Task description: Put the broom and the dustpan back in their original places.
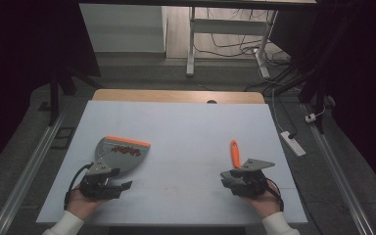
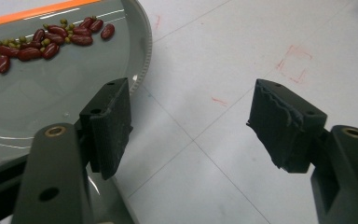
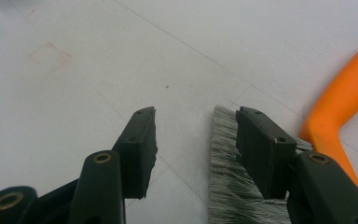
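Observation:
A grey dustpan (image 1: 122, 149) with an orange front edge lies left of centre on the white table. In the left gripper view the dustpan (image 2: 51, 93) holds a row of red beans (image 2: 46, 37) mixed with small green ones near its orange edge. My left gripper (image 1: 121, 178) (image 2: 191, 100) is open beside the pan's near right rim and holds nothing. A brush with an orange handle (image 1: 234, 152) (image 3: 340, 116) lies on the right. Its grey bristles (image 3: 223, 186) sit under my right gripper's right jaw. My right gripper (image 1: 223, 178) (image 3: 196, 116) is open, with bare table between its jaws.
Faint red square marks (image 2: 293, 63) (image 3: 49, 56) are drawn on the white table top (image 1: 186, 132). A wooden strip (image 1: 176, 96) borders its far edge. On the floor to the right lies a white power strip (image 1: 293, 143). Desk legs and cables (image 1: 235, 44) stand beyond.

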`<state>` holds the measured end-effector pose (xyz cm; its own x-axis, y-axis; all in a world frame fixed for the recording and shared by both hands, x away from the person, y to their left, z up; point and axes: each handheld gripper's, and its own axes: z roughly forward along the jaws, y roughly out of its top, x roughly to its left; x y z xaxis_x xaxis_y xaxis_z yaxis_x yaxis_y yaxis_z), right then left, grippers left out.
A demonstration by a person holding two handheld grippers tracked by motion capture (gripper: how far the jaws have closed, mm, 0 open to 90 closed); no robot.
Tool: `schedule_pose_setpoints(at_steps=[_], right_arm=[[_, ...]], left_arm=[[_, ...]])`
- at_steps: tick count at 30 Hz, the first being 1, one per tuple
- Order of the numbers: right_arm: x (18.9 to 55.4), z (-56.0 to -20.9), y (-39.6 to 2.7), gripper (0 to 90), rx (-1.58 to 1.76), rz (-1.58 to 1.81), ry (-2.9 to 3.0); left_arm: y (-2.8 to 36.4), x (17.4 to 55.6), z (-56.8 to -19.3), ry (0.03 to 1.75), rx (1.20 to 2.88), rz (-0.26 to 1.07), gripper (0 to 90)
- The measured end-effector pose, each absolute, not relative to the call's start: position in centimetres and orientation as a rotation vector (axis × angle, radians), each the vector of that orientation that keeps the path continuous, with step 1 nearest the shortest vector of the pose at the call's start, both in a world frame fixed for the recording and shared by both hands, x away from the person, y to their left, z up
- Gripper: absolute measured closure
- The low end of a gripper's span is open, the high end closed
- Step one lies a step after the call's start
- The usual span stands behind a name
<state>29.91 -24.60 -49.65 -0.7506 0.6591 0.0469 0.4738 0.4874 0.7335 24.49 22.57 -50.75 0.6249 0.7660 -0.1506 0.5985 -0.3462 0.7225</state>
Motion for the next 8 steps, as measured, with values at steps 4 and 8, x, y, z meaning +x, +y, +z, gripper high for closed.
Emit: schedule_pose_setpoints(at_steps=[4,8], right_arm=[[29.88,-49.67,-24.56,48.0,0.960,1.122,2.494],[29.86,-49.39,-24.74,48.0,0.958,1.155,2.477]], left_arm=[[22.58,24.49,-50.79,1.069,2.068,0.271,30.8],[22.76,24.64,-50.69,1.079,2.052,0.266,30.8]])
